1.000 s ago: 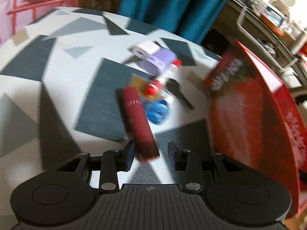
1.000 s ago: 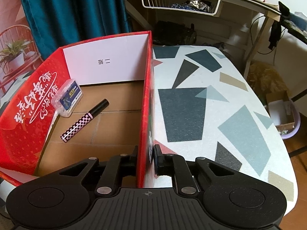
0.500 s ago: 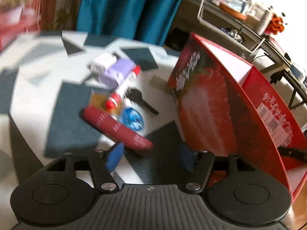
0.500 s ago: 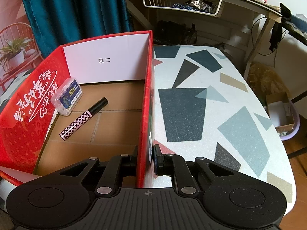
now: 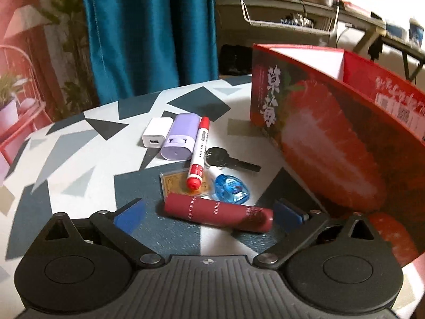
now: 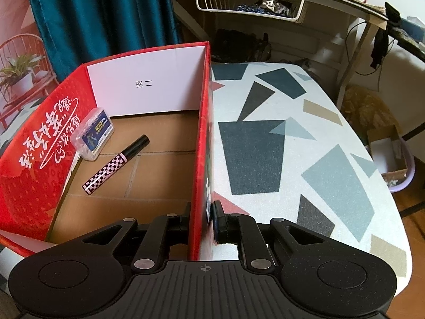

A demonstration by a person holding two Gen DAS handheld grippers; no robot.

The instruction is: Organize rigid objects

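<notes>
My left gripper (image 5: 209, 212) is wide open, its blue-padded fingers either side of a dark red tube (image 5: 217, 212) lying crosswise on the table. Beyond it lie a blue correction tape (image 5: 231, 187), a red marker (image 5: 198, 156), a gold card (image 5: 176, 183), a black key (image 5: 228, 159), a purple case (image 5: 180, 137) and a white charger (image 5: 156, 136). The red strawberry box (image 5: 332, 143) stands to the right. My right gripper (image 6: 203, 218) is shut on the box's right wall (image 6: 200, 146). Inside lie a checkered pen (image 6: 115, 164) and a clear plastic case (image 6: 93, 134).
The patterned table (image 6: 292, 159) extends right of the box to its rounded edge. A teal curtain (image 5: 148, 32) and a desk with a wire basket (image 6: 249, 2) stand behind. A red chair with a plant (image 6: 18, 69) is at far left.
My left gripper opened wide and swung round, so the red tube now lies crosswise between its fingers. The right gripper stayed clamped on the box wall.
</notes>
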